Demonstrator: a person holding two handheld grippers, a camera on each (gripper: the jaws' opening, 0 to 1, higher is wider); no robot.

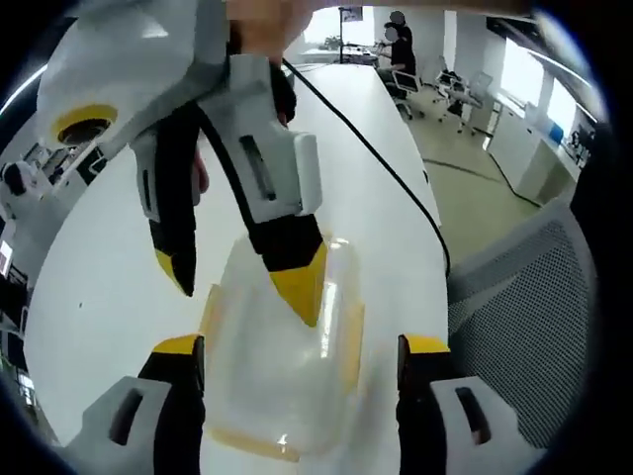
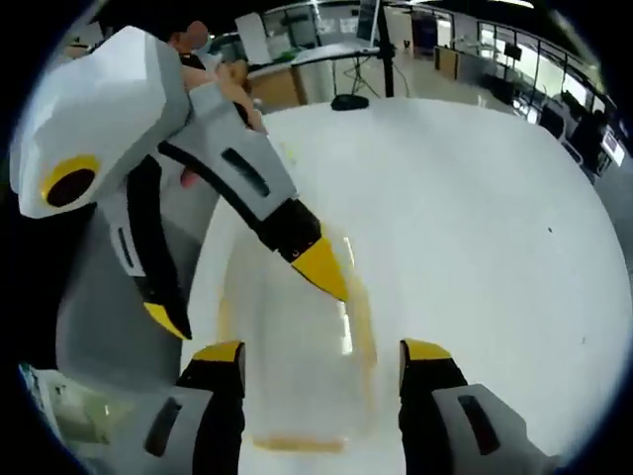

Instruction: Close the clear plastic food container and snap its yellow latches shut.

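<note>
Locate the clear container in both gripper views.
Left gripper view: container low centre, between that view's own jaws, the right gripper's yellow tip over its lid.
Right gripper view: container low centre, between that view's own jaws, the left gripper reaching over it.
Shared landmark: the white table.

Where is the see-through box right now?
The clear container lies on the white table, low in both views between each view's own jaws, with the other gripper's yellow tip touching its top.
</note>
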